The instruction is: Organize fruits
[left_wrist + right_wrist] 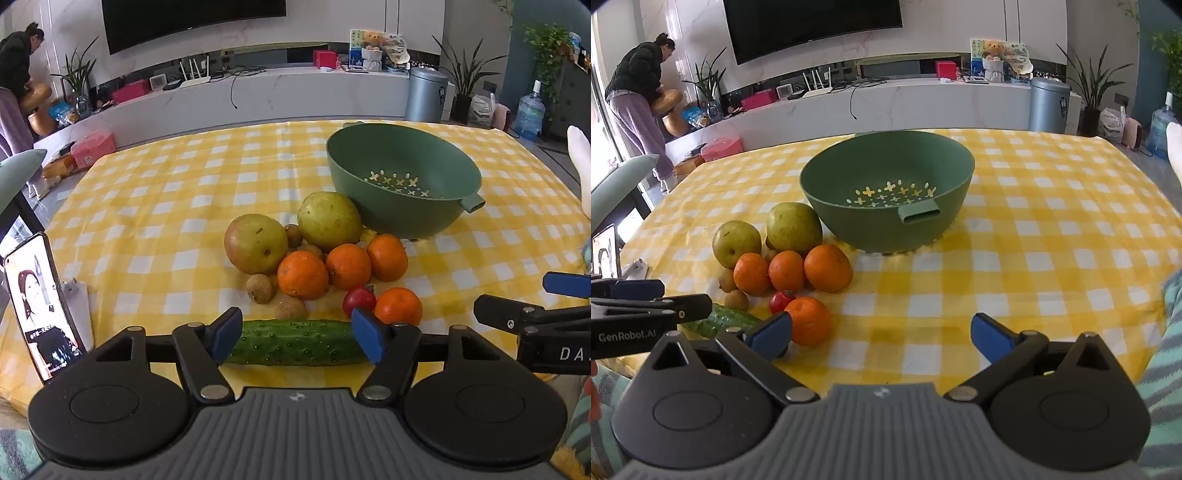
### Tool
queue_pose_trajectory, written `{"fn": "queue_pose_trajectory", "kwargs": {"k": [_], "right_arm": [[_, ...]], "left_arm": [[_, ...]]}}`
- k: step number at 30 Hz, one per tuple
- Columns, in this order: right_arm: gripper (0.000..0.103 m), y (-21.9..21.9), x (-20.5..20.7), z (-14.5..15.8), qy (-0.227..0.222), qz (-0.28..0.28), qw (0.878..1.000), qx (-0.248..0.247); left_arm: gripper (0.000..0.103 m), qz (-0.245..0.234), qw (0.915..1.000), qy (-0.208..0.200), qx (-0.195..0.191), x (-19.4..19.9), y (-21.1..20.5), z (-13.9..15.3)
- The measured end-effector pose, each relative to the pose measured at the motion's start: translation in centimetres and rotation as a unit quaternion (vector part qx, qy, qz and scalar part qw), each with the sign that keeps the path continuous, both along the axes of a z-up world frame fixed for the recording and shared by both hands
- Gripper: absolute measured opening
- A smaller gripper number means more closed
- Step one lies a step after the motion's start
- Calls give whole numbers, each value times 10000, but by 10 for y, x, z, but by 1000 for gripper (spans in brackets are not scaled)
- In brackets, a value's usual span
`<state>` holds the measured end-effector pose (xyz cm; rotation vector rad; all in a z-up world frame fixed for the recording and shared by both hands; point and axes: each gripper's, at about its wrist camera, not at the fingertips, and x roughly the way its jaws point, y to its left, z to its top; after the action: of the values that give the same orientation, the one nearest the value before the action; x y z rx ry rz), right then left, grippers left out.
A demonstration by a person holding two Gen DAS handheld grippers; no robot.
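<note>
A green cucumber (295, 343) lies crosswise on the yellow checked cloth. My left gripper (297, 334) hovers over it, open; its blue pads hide the cucumber's two ends. Behind it sits a pile: two yellow-green pears (256, 254) (328, 220), several oranges (303, 275), a small red tomato (357, 300) and little brown longans (260, 288). The green colander bowl (388, 218) stands empty to the pile's right. My right gripper (881, 334) is open over bare cloth, with one orange (809, 321) just beyond its left pad. The bowl (868, 229) stands straight ahead of it.
A phone (40, 310) on a white stand leans at the table's left front edge. A white-socked foot (580, 166) rests by the right edge. A person (639, 92) bends over at the far left of the room, away from the table.
</note>
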<state>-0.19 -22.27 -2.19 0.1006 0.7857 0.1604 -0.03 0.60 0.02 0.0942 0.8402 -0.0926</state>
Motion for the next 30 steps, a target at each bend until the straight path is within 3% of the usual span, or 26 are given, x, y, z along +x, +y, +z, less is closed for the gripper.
{"fn": "queue_pose_trajectory", "kwargs": {"k": [30], "right_arm": [[99,-3,2,-10,269,-66,9995,181]], "left_arm": [[80,4,9999,114,45,-1,-4,-5]]}}
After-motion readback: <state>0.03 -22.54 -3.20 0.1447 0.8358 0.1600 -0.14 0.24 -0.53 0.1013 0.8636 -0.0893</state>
